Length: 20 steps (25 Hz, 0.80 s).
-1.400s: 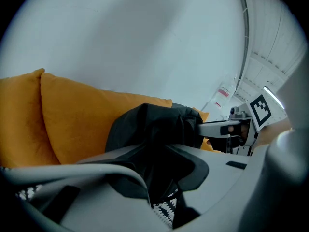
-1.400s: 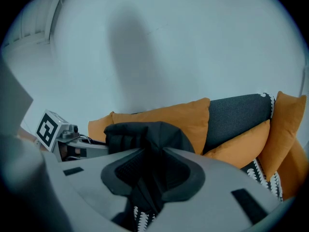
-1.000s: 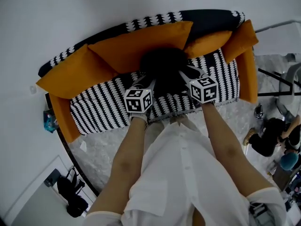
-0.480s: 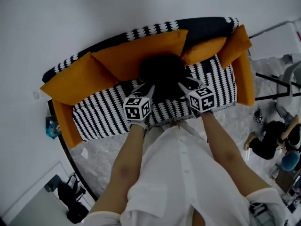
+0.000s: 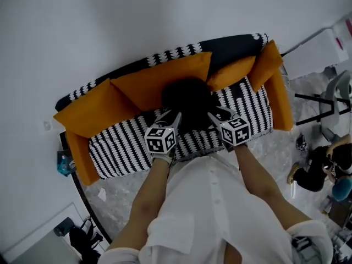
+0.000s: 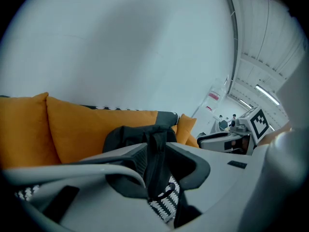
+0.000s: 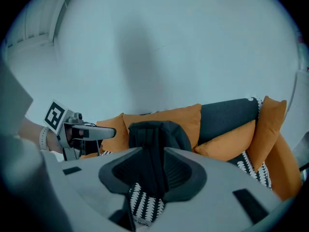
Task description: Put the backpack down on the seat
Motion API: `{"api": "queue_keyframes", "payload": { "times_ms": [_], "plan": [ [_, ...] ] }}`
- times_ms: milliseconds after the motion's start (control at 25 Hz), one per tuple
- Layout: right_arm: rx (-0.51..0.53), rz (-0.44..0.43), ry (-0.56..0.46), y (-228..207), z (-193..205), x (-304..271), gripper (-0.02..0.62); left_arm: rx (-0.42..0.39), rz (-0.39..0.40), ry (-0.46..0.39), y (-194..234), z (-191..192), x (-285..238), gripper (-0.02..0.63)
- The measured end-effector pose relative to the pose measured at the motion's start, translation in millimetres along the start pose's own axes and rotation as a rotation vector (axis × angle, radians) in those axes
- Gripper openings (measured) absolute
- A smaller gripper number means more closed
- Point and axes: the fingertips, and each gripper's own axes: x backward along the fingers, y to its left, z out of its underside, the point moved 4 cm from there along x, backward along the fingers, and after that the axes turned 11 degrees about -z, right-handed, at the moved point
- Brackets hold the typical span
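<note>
An orange cushion (image 5: 88, 108) leaned at the sofa's left end. The left gripper (image 5: 174, 116) was clamped narrow on a black shoulder strap (image 6: 157, 158). The black backpack (image 5: 188, 99) stood mid-sofa on the black-and-white seat (image 5: 124, 144), against the back cushion (image 5: 157, 78). The right gripper (image 5: 216, 114) pinched the second strap (image 7: 154, 163).

Both arms are extended forward and downward, the left arm (image 5: 147, 194) and right arm (image 5: 259, 181) bare below the sleeves. The left gripper (image 5: 171, 117) and right gripper (image 5: 219, 114) are held level, near each other, with their tips angled slightly inward. The jaws of each gripper are clamped on dark webbing of the backpack (image 5: 190, 99).
</note>
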Motion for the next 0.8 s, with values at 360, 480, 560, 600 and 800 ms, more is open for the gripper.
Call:
{"api": "queue_keyframes", "payload": {
  "times_ms": [360, 480, 560, 600, 800],
  "plan": [
    [0.048, -0.028, -0.059, 12, -26, 29, 0.132, -0.023, 0.020, -0.055, -12, -27, 18, 0.127],
    [0.081, -0.021, -0.098, 14, -39, 40, 0.089, -0.034, 0.021, -0.076, -15, -39, 23, 0.127],
    [0.099, -0.006, -0.127, 13, -44, 51, 0.048, -0.038, 0.025, -0.090, -19, -45, 26, 0.127],
    [0.100, -0.003, -0.138, 13, -47, 56, 0.043, -0.039, 0.030, -0.099, -22, -48, 27, 0.126],
    [0.088, 0.010, -0.172, 8, -54, 73, 0.029, -0.072, 0.045, -0.147, -34, -66, 36, 0.102]
  ]
}}
